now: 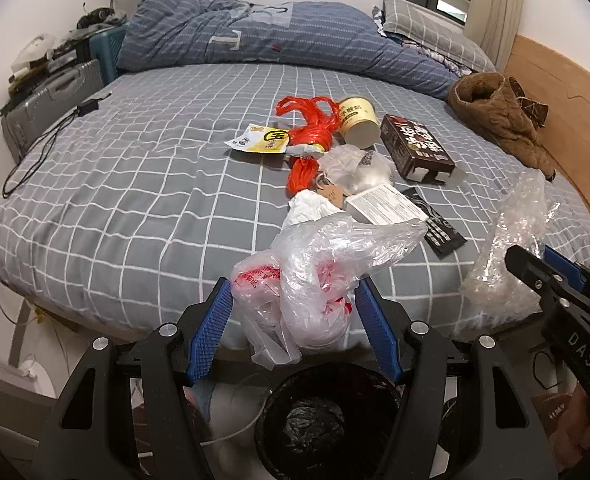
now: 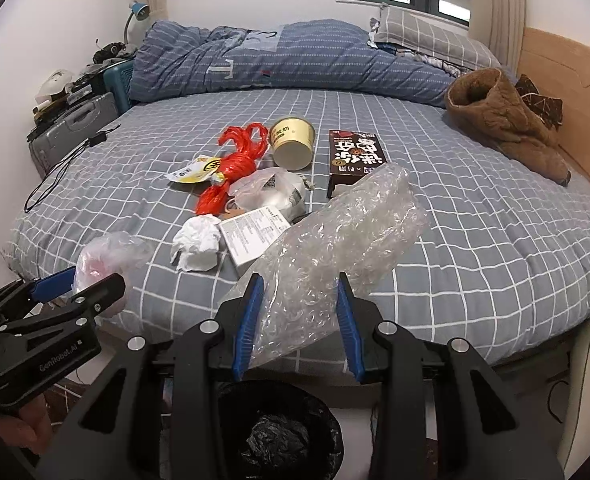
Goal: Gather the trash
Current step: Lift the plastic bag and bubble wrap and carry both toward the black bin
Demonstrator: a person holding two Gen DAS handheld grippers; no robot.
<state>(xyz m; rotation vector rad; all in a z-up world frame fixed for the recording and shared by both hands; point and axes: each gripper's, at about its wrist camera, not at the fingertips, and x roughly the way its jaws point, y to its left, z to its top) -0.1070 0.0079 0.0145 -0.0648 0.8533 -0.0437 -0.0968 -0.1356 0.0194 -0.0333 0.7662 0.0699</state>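
My left gripper (image 1: 295, 320) is shut on a clear plastic bag with red print (image 1: 315, 276), held above a black trash bin (image 1: 327, 412). My right gripper (image 2: 299, 320) is shut on a wad of bubble wrap (image 2: 327, 248), held above the same bin (image 2: 279, 432). More trash lies on the bed: a red plastic strip bundle (image 2: 235, 164), a yellow paper cup (image 2: 293, 144), a dark box (image 2: 357, 156), a crumpled white tissue (image 2: 197, 246), a white leaflet (image 2: 251, 232), a yellow wrapper (image 2: 195, 170) and a clear bag (image 2: 271, 192).
The bed has a grey checked sheet (image 2: 475, 240), a blue duvet (image 2: 275, 60) at the back and a brown coat (image 2: 503, 124) at the right by the wooden headboard. A grey suitcase (image 2: 71, 128) and a black cable (image 2: 55, 176) are at the left.
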